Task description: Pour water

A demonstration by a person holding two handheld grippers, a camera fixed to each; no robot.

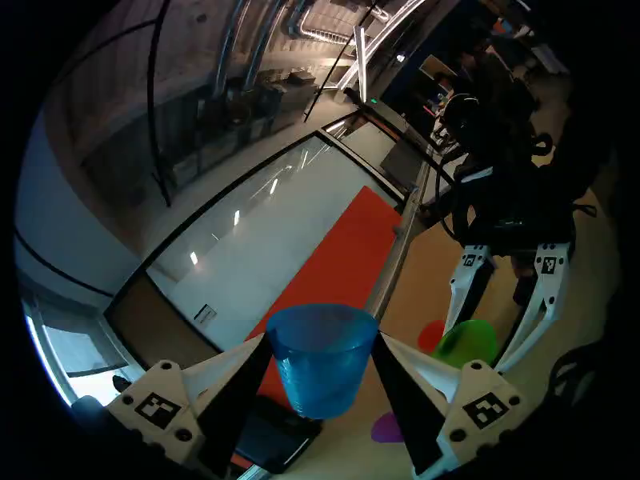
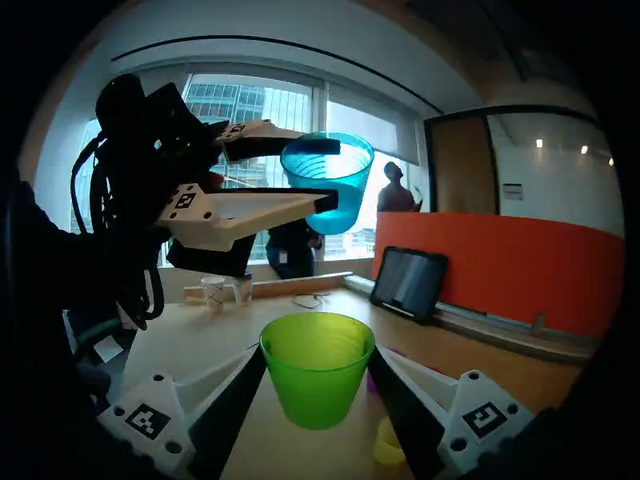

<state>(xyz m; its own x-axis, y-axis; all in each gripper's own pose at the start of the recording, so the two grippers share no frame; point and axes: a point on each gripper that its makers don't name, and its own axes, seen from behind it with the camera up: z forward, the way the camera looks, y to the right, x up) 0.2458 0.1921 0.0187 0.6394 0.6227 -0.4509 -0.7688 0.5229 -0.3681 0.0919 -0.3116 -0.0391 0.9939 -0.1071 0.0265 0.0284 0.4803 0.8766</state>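
Cups are being held, one in each gripper; a blue cup (image 1: 322, 364) is being clamped between the two fingers of the left gripper (image 1: 320, 342), whose jaws are being pressed against its opposite sides below the rim; a green cup (image 2: 318, 380) is being clamped in the same way by the right gripper (image 2: 316, 354), its jaws closed onto the cup's walls.

In the right gripper view the blue cup is being carried upright and high, well above the green cup and apart from it; the left gripper is being seen there from the side, with a dark bundle of cables (image 2: 120, 200) hanging behind it. The green cup is being held low over a wooden table (image 2: 448, 344), its mouth facing upward; whether water is being carried in either cup cannot be told.

A dark tablet (image 2: 410, 282) is being shown standing tilted on the table, in front of an orange panel (image 2: 512, 268); a small yellow object (image 2: 387, 445) is being shown on the table just beside the right gripper's finger.

In the left gripper view the green cup is being seen farther off to the right, between white fingers, near a purple disc (image 1: 388, 428) lying on the table.
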